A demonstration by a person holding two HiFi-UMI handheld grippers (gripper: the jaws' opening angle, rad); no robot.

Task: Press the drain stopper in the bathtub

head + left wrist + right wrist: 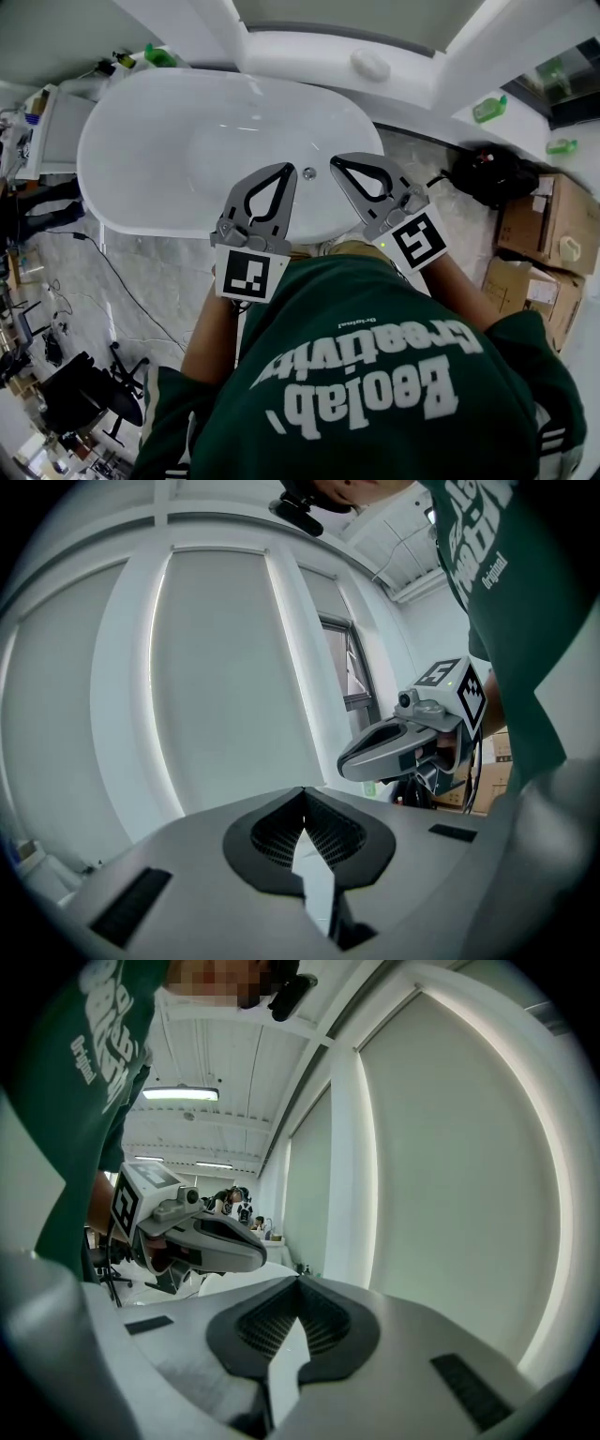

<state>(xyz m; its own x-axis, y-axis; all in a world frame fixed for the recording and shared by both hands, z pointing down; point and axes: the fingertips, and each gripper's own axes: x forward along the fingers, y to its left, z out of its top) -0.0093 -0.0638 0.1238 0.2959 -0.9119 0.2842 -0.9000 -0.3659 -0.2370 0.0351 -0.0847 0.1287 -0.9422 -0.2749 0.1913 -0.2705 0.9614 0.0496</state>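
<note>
1. The left claw (303, 795) was closed, its tips meeting on nothing. The right claw (298, 1283) was likewise closed and empty.
2. Both hung at frame centre over the bathtub (141, 178), near its lower rim.
3. Between their tips sat a small round metal cap, probably the drain stopper (308, 172), though too small to be sure.
4. It was probably stiff, sprung and slippery, so best pushed squarely at its centre, not gripped.

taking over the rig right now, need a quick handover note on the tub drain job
Grippers: the left gripper and right gripper both have their jaws shut and empty, and are held side by side over the near side of the bathtub.
Things: a small round metal fitting, likely the drain stopper, shows in the tub between the two tips.
Done: nothing that shows.
Left: lower one shut tip onto the stopper and press.
</note>
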